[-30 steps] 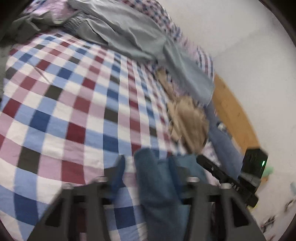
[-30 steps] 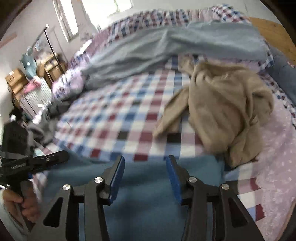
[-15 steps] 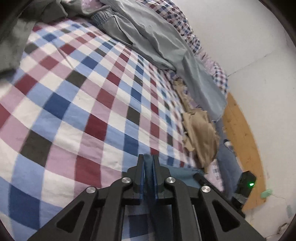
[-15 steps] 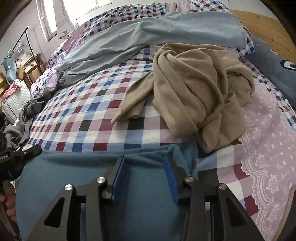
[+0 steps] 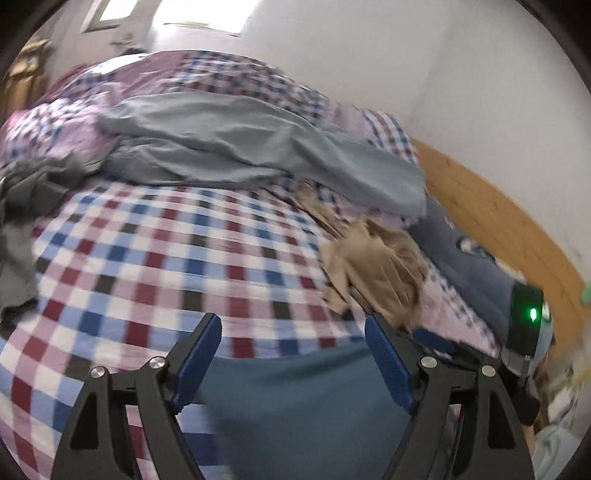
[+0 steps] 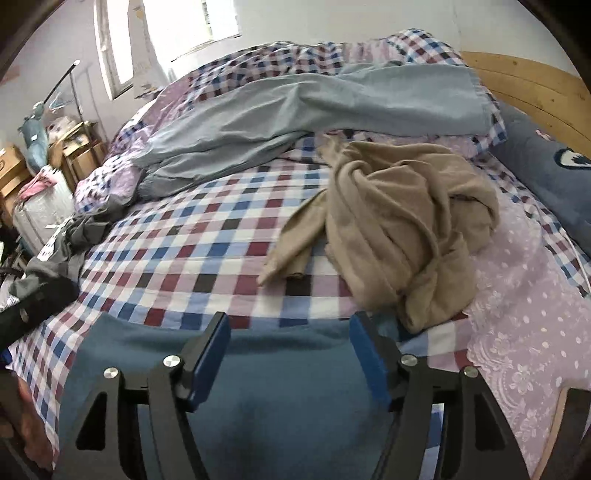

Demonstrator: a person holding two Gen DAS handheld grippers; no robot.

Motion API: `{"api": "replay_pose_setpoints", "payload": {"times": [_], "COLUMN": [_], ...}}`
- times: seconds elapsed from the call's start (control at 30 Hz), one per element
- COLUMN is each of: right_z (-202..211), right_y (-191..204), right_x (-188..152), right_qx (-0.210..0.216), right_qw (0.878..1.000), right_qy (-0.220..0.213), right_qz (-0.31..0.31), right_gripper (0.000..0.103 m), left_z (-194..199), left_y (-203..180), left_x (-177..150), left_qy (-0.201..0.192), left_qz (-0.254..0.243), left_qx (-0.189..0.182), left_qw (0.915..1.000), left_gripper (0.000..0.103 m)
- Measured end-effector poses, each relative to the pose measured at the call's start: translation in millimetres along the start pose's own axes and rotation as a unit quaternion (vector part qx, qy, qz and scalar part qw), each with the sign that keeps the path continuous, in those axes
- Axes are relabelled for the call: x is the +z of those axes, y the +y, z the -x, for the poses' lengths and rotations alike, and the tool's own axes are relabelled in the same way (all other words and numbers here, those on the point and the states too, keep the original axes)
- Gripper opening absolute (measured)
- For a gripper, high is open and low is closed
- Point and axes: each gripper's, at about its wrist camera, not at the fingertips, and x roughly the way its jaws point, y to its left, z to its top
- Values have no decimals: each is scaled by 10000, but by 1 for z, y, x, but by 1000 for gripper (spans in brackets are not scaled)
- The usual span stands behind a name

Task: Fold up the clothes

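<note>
I am looking along two handheld grippers over a bed covered by one checked sheet (image 6: 207, 258) in red, blue, pink and white.

My left gripper (image 5: 293, 354) has its two blue-padded fingers spread wide, gripping nothing. My right gripper (image 6: 290, 350) is likewise spread wide with nothing between its pads. Both hover above one teal-blue garment (image 6: 280, 398), the piece being folded, which lies flat on the near edge of the bed directly under the fingers; its far edge runs straight across the sheet.

I count three other garments on the bed. One crumpled tan garment (image 6: 402, 236) lies just beyond the teal one to the right, with one sleeve trailing left. One long pale grey-blue garment (image 6: 314, 114) stretches across the far side. One dark grey garment (image 6: 74, 236) is bunched at the left edge.

One navy pillow (image 6: 546, 173) rests against one wooden headboard (image 6: 524, 88) on the right. In the left wrist view, the other gripper's body shows one green light (image 5: 533, 314). One window (image 6: 192, 22) glows behind.
</note>
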Motion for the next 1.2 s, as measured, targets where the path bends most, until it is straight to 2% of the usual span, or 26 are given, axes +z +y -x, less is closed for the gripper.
{"api": "replay_pose_setpoints", "payload": {"times": [0.1, 0.27, 0.47, 1.2], "right_z": [-14, -34, -43, -48], "right_y": [-1, -4, 8, 3], "right_x": [-3, -8, -17, -22], "right_qx": [30, 57, -232, -354], "right_qw": [9997, 9979, 9962, 9954], "right_qy": [258, 642, 698, 695], "right_qz": [39, 73, 459, 562], "right_gripper": [71, 74, 78, 80], "left_z": [-19, -54, -59, -57], "left_y": [-16, -12, -10, -13], "left_x": [-11, -32, -38, -44], "left_qy": [377, 1047, 1006, 869], "left_qz": [-559, -694, -735, -991], "left_qx": [351, 682, 659, 808], "left_qw": [9971, 9897, 9900, 9880], "left_gripper": [83, 83, 86, 87]}}
